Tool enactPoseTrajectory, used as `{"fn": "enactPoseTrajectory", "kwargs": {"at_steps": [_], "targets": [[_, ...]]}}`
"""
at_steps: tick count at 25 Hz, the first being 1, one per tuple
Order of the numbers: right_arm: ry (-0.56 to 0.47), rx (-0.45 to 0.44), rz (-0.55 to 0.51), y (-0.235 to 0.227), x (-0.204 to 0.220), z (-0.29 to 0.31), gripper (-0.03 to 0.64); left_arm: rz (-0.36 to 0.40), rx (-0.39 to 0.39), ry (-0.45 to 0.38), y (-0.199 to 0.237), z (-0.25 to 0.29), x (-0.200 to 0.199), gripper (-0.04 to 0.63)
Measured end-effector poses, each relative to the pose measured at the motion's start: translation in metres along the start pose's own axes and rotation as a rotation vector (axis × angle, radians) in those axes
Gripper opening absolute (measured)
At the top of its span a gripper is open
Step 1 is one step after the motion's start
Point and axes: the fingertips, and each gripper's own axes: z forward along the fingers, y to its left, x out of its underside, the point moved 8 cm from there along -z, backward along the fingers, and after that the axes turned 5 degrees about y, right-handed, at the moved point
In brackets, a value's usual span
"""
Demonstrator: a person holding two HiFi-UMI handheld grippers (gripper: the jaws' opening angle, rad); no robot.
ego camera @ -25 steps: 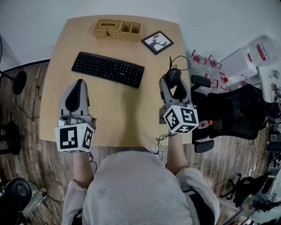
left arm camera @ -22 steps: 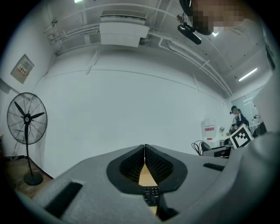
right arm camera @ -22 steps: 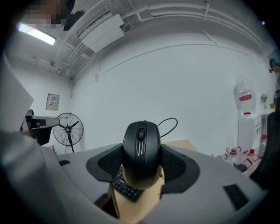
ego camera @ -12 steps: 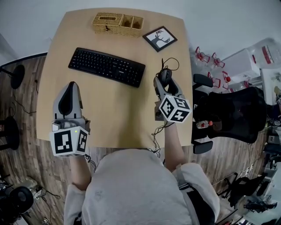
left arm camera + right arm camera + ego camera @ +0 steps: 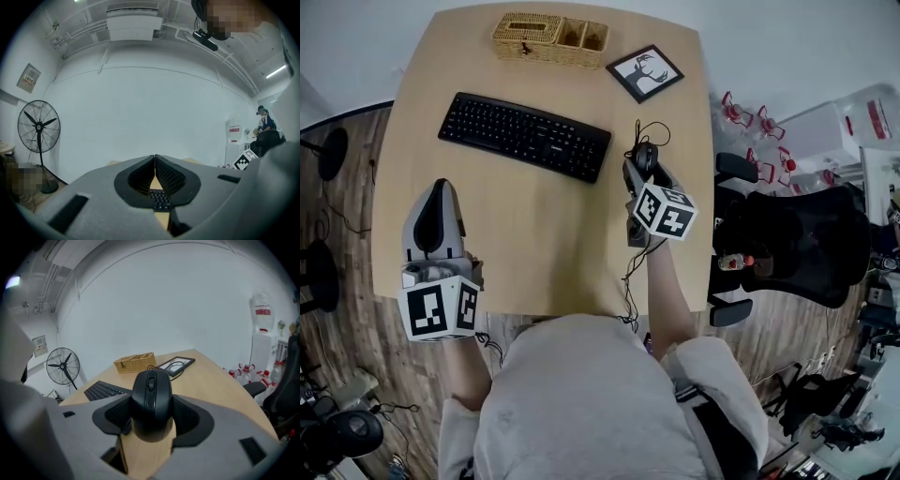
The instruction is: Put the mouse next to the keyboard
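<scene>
Clamping the mouse (image 5: pixel 151 401) beside the keyboard (image 5: pixel 525 137), the right tool (image 5: pixel 639 169) looks ready to release; the left tool (image 5: pixel 439 187) sits closed, empty.

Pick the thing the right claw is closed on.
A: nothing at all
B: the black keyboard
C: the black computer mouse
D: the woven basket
C: in the right gripper view, the right claw is shut on the black computer mouse, with one jaw against each side of it.
</scene>
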Motion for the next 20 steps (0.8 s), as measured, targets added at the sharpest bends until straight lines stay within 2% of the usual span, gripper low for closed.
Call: {"fn": "enactPoseTrajectory", "kwargs": {"at_steps": [13, 20], "targets": [[0.201, 0.028, -0.015, -0.003, 0.021, 0.044, 0.259, -0.005, -0.040, 0.036, 0.009, 0.005, 0.010, 0.010], [0.290, 0.090, -0.016, -0.005, 0.031, 0.057, 0.259, -0.006, -0.057, 0.057, 0.015, 0.006, 0.015, 0.010]]}}
